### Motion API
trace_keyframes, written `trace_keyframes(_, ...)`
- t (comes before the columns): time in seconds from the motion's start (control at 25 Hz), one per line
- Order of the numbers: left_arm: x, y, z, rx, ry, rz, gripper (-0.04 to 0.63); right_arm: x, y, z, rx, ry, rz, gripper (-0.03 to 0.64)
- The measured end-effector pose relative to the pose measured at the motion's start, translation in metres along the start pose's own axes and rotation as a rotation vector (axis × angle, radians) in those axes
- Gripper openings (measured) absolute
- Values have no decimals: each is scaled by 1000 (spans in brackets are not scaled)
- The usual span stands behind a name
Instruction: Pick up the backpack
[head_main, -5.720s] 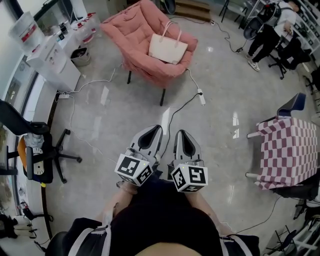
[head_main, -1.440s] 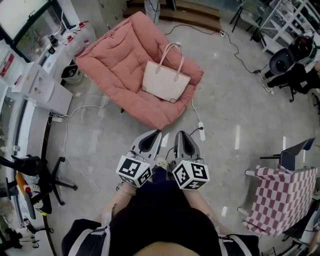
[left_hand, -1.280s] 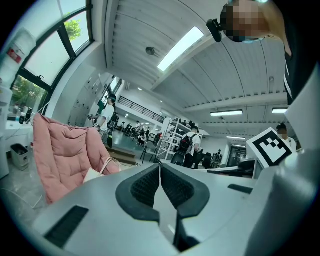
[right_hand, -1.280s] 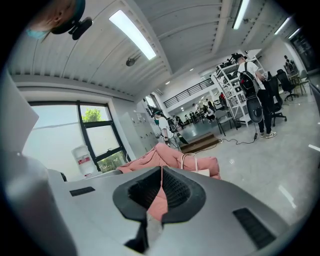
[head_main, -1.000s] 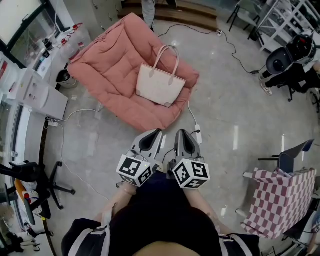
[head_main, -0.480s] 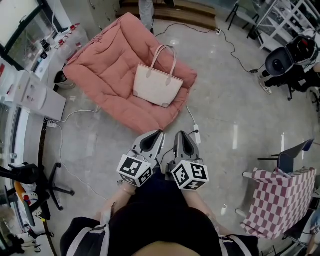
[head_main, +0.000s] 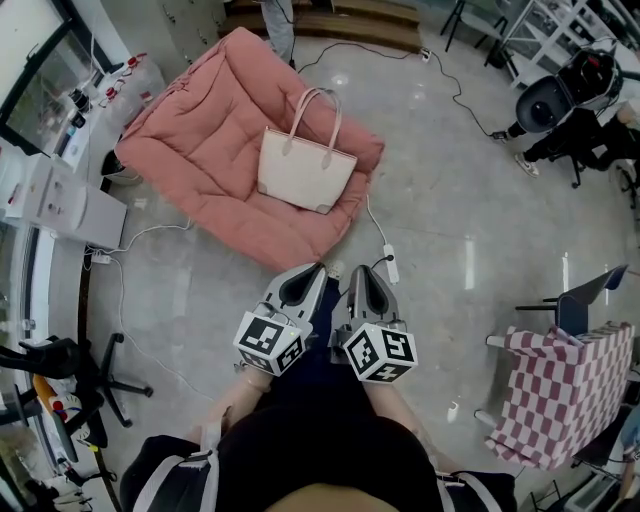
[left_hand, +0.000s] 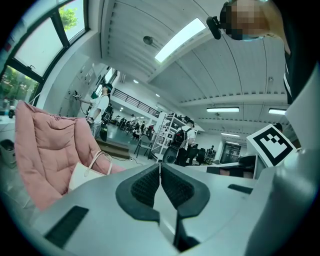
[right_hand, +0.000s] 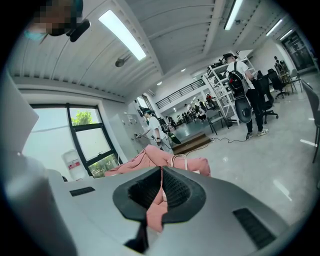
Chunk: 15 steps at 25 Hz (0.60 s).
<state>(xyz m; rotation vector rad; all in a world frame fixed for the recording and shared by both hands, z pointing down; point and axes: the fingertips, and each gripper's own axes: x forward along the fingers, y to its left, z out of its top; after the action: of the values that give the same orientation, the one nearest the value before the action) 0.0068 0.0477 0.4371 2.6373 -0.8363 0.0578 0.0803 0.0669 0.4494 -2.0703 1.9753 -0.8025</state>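
cream bag (head_main: 298, 170) is lying on the seat of a pink chair (head_main: 190, 140), its two loop handles (head_main: 318, 112) pointing toward the backrest. it is looking more like a tote than a backpack, but nothing else within reach is fitting the task.

left gripper (head_main: 316, 268) is clenched with nothing between its pads. right gripper (head_main: 356, 268) is likewise clenched and empty; the pink showing through its slit is only the chair far behind. both are hanging side by side over the floor (head_main: 450, 230), near the chair's front edge but well apart from the bag.

judging by its flat, slack shape, the bag is probably carrying little and weighing little. its panels are looking smooth and soft, so pinching a side would likely be slipping or crumpling. the handles are arching clear of the body, making them the best hold: both straps together at the top of the loop, so the bag is hanging level. the jaws are needing to open first, and the cushion will be giving under any push.
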Motion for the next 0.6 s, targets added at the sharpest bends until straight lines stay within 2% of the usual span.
trace_keyframes(0.28,32,16,6,5,5,1,26,28,-17,15,0,-6,-11,32)
trace_keyframes(0.6,92,45,34,8,-11,3,26,84,-36,50,-11,-8,-10,32)
